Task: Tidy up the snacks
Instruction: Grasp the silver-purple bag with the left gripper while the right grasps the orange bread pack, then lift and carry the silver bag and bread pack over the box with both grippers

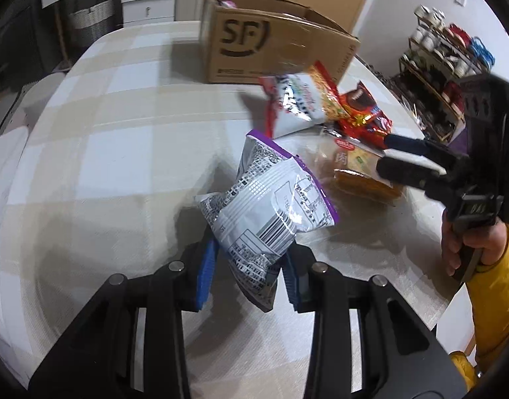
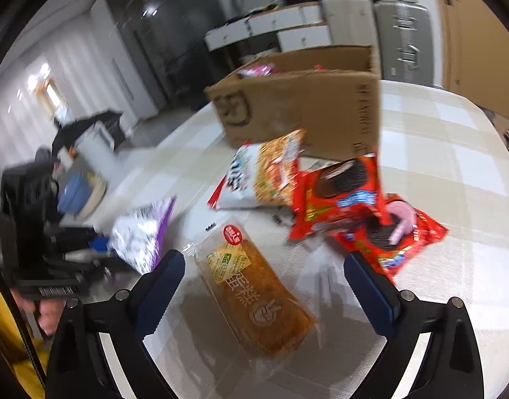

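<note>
My left gripper (image 1: 248,276) is shut on a silver and purple snack bag (image 1: 271,199) and holds it above the table; the bag also shows in the right wrist view (image 2: 141,232). My right gripper (image 2: 264,286) is open over a clear-wrapped brown cake (image 2: 254,292), which lies on the table between its fingers. That cake shows in the left wrist view (image 1: 360,173) under the right gripper (image 1: 387,156). A white bag (image 2: 234,179), an orange noodle pack (image 2: 277,166) and two red cookie packs (image 2: 341,193) lie beyond. An open cardboard box (image 1: 271,46) stands at the back.
The table has a beige and white checked cloth (image 1: 121,133). A rack of cups and jars (image 1: 447,60) stands to the right of the table. Drawers and a basket (image 1: 91,20) stand behind. The box (image 2: 304,106) holds some pink packets.
</note>
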`<state>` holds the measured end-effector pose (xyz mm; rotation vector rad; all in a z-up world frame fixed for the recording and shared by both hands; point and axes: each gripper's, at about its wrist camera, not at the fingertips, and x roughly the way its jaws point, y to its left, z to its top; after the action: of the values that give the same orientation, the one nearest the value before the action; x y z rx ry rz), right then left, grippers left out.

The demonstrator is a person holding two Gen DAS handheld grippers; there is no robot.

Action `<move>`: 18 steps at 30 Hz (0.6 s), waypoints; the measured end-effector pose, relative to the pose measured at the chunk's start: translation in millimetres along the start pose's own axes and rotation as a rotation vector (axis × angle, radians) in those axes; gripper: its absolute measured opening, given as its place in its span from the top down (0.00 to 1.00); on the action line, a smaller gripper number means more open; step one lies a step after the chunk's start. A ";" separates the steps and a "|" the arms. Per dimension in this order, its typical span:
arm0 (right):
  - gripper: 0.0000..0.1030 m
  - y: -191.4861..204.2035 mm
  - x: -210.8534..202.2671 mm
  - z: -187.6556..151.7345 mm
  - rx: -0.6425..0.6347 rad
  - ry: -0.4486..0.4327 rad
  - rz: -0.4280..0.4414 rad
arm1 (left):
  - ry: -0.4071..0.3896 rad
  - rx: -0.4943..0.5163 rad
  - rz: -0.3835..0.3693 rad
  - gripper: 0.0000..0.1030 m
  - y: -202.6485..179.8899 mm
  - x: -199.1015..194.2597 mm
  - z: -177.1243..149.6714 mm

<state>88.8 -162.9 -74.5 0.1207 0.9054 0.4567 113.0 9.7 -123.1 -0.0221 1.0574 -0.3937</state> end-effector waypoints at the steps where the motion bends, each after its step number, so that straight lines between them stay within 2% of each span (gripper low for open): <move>1: 0.05 3.0 3.8 0.0 -0.014 0.014 -0.003 | -0.003 -0.006 -0.002 0.69 3.5 -3.3 -5.5; 2: 0.06 4.8 7.3 -0.4 -0.022 0.027 -0.004 | -0.009 -0.016 -0.002 0.69 7.2 -6.8 -8.5; 4: 0.17 9.5 16.9 -2.1 -0.047 0.068 -0.002 | -0.019 -0.028 -0.002 0.69 10.2 -11.1 -11.1; 6: 0.20 12.3 28.6 -3.8 -0.067 0.118 -0.016 | -0.031 -0.039 -0.003 0.69 17.3 -20.8 -19.6; 8: 0.27 15.6 32.1 -4.4 -0.086 0.121 -0.051 | -0.045 -0.048 -0.001 0.69 21.9 -28.2 -23.6; 9: 0.32 17.2 33.1 -4.4 -0.091 0.128 -0.060 | -0.051 -0.052 0.002 0.69 24.0 -31.9 -25.3; 10: 0.42 19.0 33.3 -4.1 -0.093 0.131 -0.067 | -0.056 -0.058 0.004 0.69 29.4 -39.7 -29.6; 13: 0.58 22.9 33.6 -6.2 -0.084 0.134 -0.083 | -0.081 -0.077 0.008 0.69 36.0 -53.2 -34.3; 18: 0.63 23.2 24.4 -11.8 -0.027 0.110 -0.071 | -0.126 -0.076 0.022 0.69 36.8 -73.7 -38.3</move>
<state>84.8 -132.5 -92.9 0.0387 1.0078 0.4126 60.0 74.4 -87.6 -0.1019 0.9469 -0.3276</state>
